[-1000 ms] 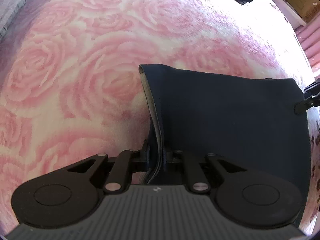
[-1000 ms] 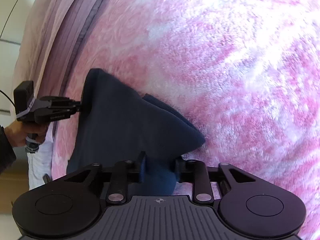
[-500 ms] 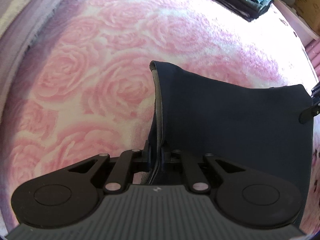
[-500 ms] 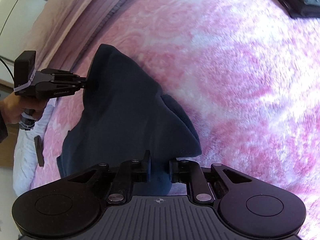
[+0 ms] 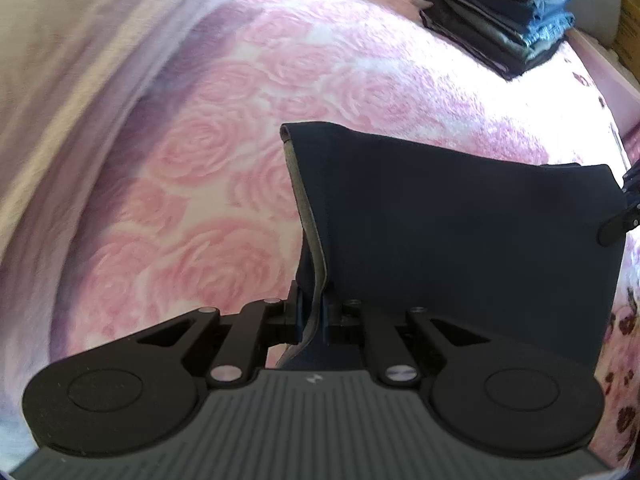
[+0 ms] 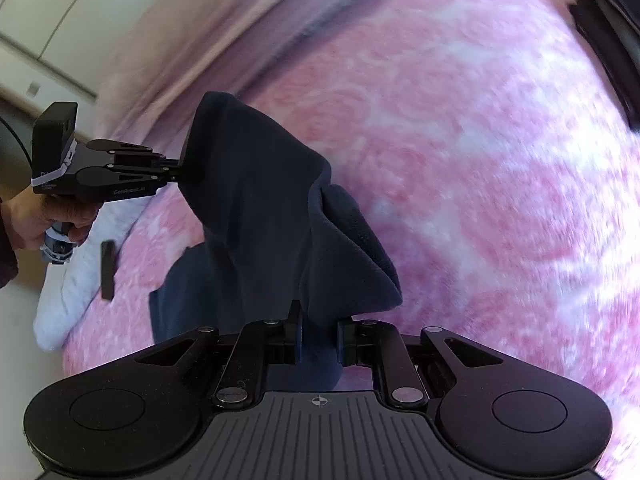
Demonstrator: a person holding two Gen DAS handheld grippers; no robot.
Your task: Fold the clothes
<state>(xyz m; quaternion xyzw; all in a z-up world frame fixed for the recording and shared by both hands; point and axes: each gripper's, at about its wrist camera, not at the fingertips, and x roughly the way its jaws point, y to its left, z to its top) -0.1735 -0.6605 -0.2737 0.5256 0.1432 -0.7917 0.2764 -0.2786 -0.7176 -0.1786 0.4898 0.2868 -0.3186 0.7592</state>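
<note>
A dark navy garment (image 5: 460, 232) hangs stretched between my two grippers above a pink rose-patterned blanket (image 5: 208, 184). My left gripper (image 5: 312, 316) is shut on one edge of it, where a grey inner band shows. My right gripper (image 6: 318, 334) is shut on the opposite corner of the garment (image 6: 272, 216), which droops in folds. The right gripper's tip (image 5: 618, 228) shows at the right edge of the left wrist view. The left gripper (image 6: 176, 172) and the hand holding it show at the left of the right wrist view.
A stack of folded dark and blue clothes (image 5: 500, 12) lies at the far end of the bed. A pale pink cover (image 5: 80, 60) runs along the left side. A white pillow (image 6: 76, 280) and a small dark object (image 6: 107, 270) lie at the bed's near left.
Both grippers have lifted the garment higher off the blanket. Both views have tilted up, bringing the stack of folded clothes and the room's wall into sight.
</note>
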